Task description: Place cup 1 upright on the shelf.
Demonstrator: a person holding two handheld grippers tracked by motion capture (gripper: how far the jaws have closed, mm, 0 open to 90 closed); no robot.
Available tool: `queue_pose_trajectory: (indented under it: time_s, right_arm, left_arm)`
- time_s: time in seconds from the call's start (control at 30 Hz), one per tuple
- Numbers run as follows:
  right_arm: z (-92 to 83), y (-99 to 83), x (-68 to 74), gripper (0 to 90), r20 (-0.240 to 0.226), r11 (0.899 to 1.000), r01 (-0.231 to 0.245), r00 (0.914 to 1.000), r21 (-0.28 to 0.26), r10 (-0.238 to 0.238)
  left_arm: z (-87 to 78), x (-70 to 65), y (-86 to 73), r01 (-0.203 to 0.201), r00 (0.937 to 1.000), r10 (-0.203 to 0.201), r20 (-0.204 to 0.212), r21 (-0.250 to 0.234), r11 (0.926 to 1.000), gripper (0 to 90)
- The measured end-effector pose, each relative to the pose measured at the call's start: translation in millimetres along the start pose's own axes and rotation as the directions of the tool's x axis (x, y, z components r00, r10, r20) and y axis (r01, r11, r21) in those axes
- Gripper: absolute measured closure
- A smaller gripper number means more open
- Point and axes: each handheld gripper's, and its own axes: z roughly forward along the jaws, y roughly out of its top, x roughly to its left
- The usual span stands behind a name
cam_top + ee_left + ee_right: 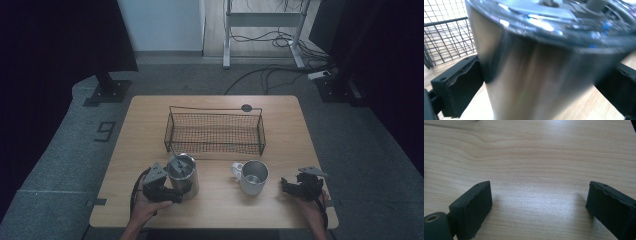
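The left tool (pixel 172 186) is gripping the steel tumbler (pixel 183 176), its jaws pressing both sides. Right of the tumbler, the mug (pixel 253 176) is standing and the right tool (pixel 292 188) is resting with jaws apart.

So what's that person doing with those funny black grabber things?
A person holds a gripper in each hand at a wooden table. The left gripper is closed around a shiny metal tumbler standing near the wire basket. The right gripper is open and holds nothing, beside a metal mug.
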Motion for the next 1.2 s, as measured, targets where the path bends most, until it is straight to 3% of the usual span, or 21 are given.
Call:
queue_pose_trajectory:
  time_s: [0.3,0.53,1.2]
  right_arm:
    - [0.0,0.0,0.0,6.2,0.000,1.000,0.000,1.0000,0.000,0.000]
    - [0.0,0.0,0.0,6.2,0.000,1.000,0.000,1.0000,0.000,0.000]
    - [0.0,0.0,-0.1,6.2,-0.001,1.000,0.000,1.0000,0.000,0.000]
  left_arm:
    - [11.0,-1.9,2.4,-0.014,0.9999,0.014,-0.005,-0.016,0.9998,0.0]
    - [24.9,-7.5,1.9,-0.037,0.9972,0.037,-0.064,0.003,0.9993,0.2]
    - [25.8,-9.6,-0.4,-0.064,0.9952,0.061,-0.076,-0.028,0.9976,3.2]
